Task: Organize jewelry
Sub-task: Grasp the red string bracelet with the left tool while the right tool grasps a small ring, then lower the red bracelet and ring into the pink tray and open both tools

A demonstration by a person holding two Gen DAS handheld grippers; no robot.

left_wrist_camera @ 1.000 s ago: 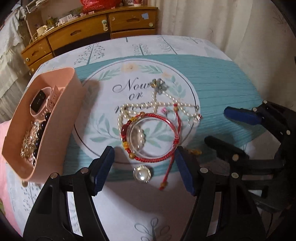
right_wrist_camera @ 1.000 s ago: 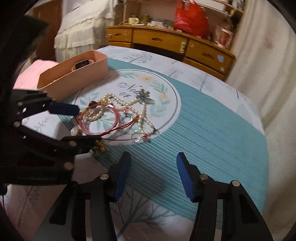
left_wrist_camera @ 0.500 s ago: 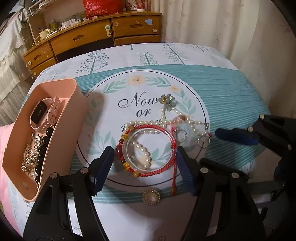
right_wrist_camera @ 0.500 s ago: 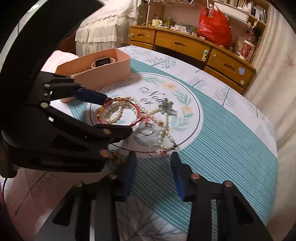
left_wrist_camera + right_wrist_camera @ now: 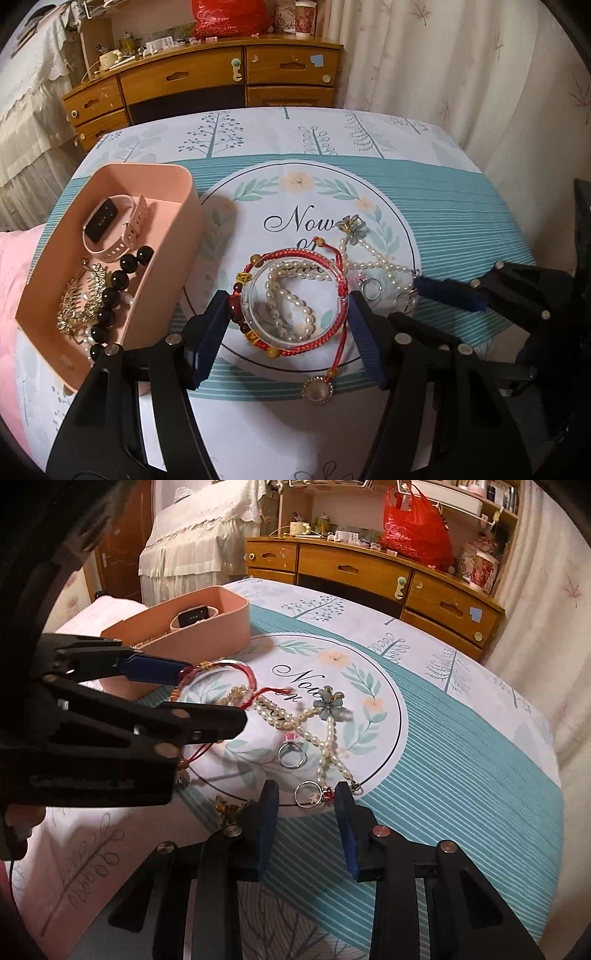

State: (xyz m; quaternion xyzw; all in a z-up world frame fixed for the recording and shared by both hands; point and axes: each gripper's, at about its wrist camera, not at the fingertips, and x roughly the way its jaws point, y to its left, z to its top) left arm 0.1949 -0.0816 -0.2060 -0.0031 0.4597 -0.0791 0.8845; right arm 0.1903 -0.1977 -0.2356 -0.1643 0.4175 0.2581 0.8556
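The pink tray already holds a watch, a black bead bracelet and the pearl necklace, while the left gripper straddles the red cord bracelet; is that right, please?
Not quite: the pearl necklace is not in the pink tray; the left wrist view shows it lying on the tablecloth. The tray does hold the watch and black bead bracelet, and the left gripper straddles the red cord bracelet.

Free room and obstacles. The left tongs (image 5: pixel 284 325) stand spread on either side of the red cord bracelet (image 5: pixel 295 299); the pink box (image 5: pixel 110 258) walls off the bench (image 5: pixel 461 206) to their left. The right tongs (image 5: pixel 304 805), parted, straddle a ring with a red stone (image 5: pixel 312 794); the pearl necklace (image 5: pixel 325 738) and a second ring (image 5: pixel 291 755) crowd the cloth just beyond. The teal stripes to the right lie bare.
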